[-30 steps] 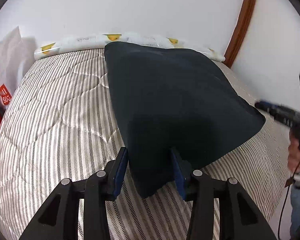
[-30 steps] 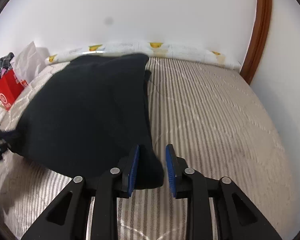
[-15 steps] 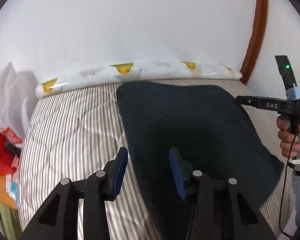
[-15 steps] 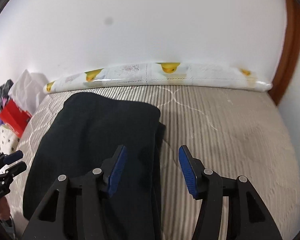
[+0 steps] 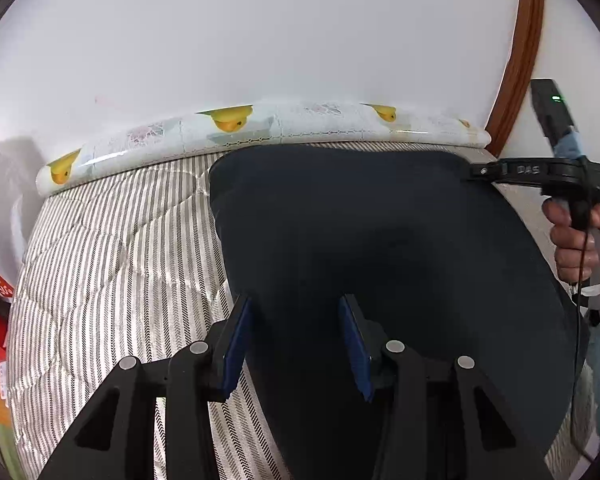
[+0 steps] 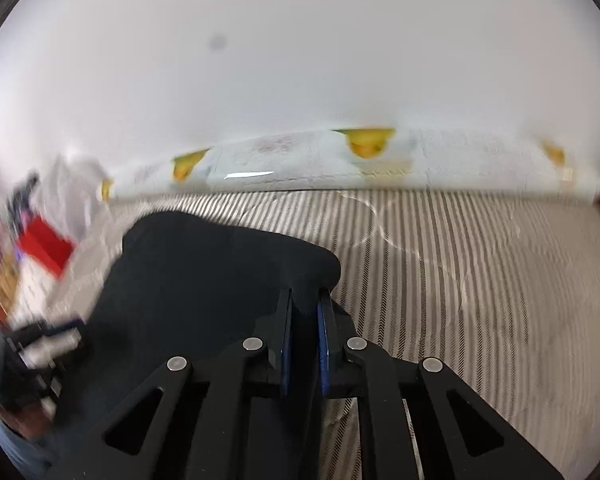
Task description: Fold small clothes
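Jaws of the right gripper have just been closing, pinching the dark navy fabric garment (spread on the striped quilted bed); the left gripper straddles its edge, jaws parted.

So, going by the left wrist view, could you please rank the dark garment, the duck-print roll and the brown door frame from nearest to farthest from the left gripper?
1. Dark garment: it lies between the fingers of the left gripper, on the striped mattress.
2. Duck-print roll: along the mattress's far edge, against the wall.
3. Brown door frame: upper right, beyond the roll's right end.
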`<state>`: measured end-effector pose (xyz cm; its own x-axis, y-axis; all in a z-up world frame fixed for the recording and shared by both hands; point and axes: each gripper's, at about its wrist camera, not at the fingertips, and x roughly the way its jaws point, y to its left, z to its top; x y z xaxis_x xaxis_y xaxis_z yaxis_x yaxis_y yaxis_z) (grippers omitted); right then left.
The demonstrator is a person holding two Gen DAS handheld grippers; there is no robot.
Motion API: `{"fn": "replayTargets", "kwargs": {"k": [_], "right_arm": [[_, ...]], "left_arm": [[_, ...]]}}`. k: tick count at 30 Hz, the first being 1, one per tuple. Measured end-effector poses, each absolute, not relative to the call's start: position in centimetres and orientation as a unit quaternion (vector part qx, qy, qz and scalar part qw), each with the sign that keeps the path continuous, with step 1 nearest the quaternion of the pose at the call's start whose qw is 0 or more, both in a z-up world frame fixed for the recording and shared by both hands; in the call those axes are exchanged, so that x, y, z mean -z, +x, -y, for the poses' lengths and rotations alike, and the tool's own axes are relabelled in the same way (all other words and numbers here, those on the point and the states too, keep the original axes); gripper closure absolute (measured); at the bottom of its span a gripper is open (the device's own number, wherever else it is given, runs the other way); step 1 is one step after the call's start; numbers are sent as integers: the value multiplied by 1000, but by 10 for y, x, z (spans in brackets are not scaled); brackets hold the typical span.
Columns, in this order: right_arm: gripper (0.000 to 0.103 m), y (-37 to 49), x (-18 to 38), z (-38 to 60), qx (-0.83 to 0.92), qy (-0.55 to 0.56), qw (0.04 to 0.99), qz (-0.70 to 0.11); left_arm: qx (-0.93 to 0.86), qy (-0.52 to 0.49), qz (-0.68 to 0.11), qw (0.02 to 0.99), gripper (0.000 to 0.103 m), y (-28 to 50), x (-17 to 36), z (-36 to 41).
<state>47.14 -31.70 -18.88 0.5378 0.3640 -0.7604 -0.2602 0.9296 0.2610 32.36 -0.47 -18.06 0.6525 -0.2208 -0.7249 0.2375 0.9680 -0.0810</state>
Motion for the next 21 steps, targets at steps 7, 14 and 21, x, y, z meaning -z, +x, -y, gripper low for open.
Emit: {"fn": "replayTargets", "kwargs": {"k": [7,14,21], "right_arm": [[77,432,178,326,-139,55,885,-442],[63,374,188,334,-182,82,865,-459],[96,355,188,333,-214,72,877,-423]], "left_arm": [[131,4,-398,908,61,304,175,-4],[140,-27,-399,906,61,279,174,-12],[128,-30,-406,905,60,269,175,-11]]}}
